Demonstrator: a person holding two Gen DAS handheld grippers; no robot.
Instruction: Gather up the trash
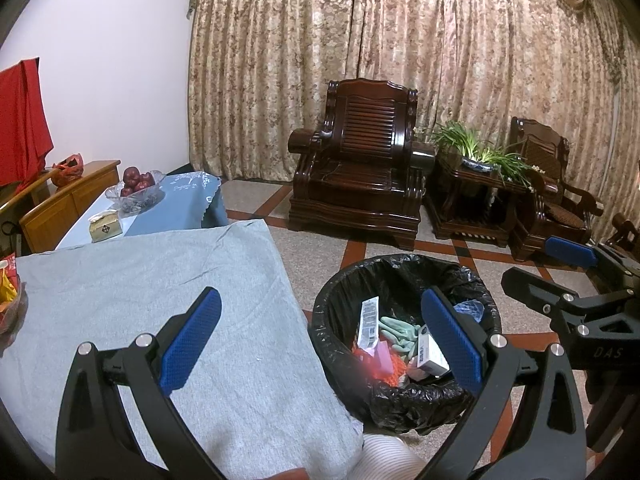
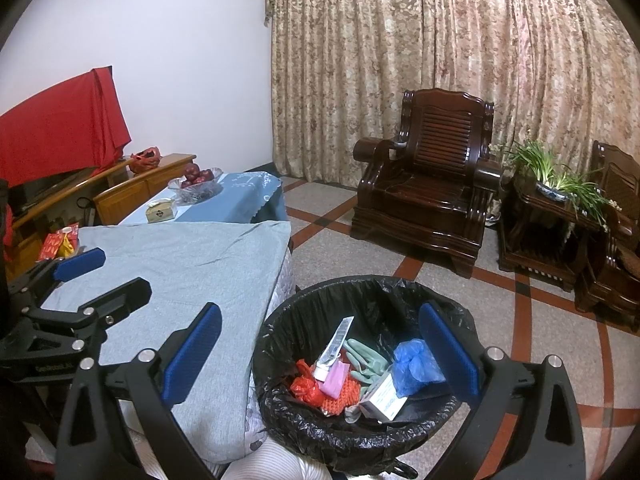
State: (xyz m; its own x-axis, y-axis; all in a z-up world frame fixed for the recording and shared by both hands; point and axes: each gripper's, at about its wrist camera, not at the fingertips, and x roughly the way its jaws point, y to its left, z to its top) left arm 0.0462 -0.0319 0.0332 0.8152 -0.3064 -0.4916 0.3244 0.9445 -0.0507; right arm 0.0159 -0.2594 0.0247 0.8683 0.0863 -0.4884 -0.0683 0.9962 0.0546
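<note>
A bin lined with a black bag (image 1: 332, 320) (image 2: 280, 408) stands on the floor beside the grey-covered table (image 1: 140, 280) (image 2: 192, 264). It holds trash: a white box (image 1: 430, 360) (image 2: 384, 400), green gloves (image 1: 400, 336) (image 2: 366, 360), a blue bag (image 2: 416, 364), red wrappers (image 2: 308, 388) and a white tube (image 2: 334, 346). My left gripper (image 1: 320, 340) is open and empty, spanning the table edge and the bin. My right gripper (image 2: 320, 352) is open and empty above the bin. Each gripper shows in the other's view: the right (image 1: 560, 276), the left (image 2: 92, 276).
Red snack packets (image 2: 60, 244) (image 1: 8, 284) lie at the table's far left. Beyond is a blue-covered table (image 1: 188, 196) with a fruit bowl (image 1: 136, 188) and a tissue box (image 1: 105, 229). Dark wooden armchairs (image 1: 360, 168) (image 2: 432, 184) and a plant stand (image 1: 476, 192) line the curtain.
</note>
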